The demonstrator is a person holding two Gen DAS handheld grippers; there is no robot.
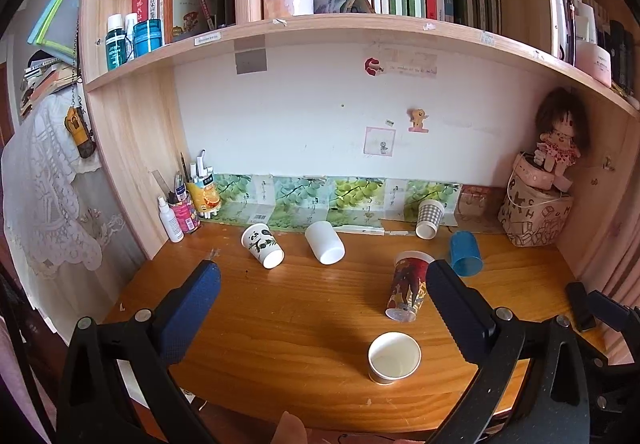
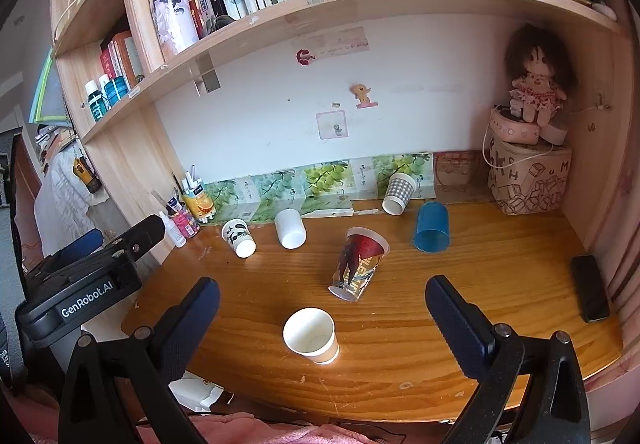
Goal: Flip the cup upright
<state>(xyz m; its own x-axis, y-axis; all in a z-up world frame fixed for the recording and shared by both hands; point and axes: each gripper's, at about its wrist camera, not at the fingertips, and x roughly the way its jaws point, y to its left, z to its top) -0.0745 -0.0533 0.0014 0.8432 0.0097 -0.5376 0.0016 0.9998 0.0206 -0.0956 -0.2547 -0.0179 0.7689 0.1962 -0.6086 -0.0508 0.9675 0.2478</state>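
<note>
Left gripper (image 1: 322, 276): fingers spread wide, nothing held. Right gripper (image 2: 322, 292): fingers likewise spread wide and empty. Both hang above the near edge of the wooden desk (image 1: 280, 316).

A white paper cup (image 1: 394, 357) stands upright, mouth up, near the front of the desk. In the left wrist view it sits low between the fingers, nearer the right-hand finger and clear of both. In the right wrist view the same cup (image 2: 311, 335) sits about midway between the fingers, touching neither.

Beyond it lies a printed red cup (image 1: 408, 286) on its side, base toward the cameras; in the left view the right-hand finger overlaps its rim edge, though contact cannot be confirmed. In the right view this cup (image 2: 357, 264) lies clear of the fingers.

Further back, all on their sides: a panda cup (image 1: 262, 245), a plain white cup (image 1: 324, 242), a checked cup (image 1: 429, 219) against the back wall, and a blue cup (image 1: 465, 253). A black phone (image 2: 590, 288) lies near the desk's right edge. A doll (image 2: 534, 84) sits on a storage bag in the back right corner.
</note>
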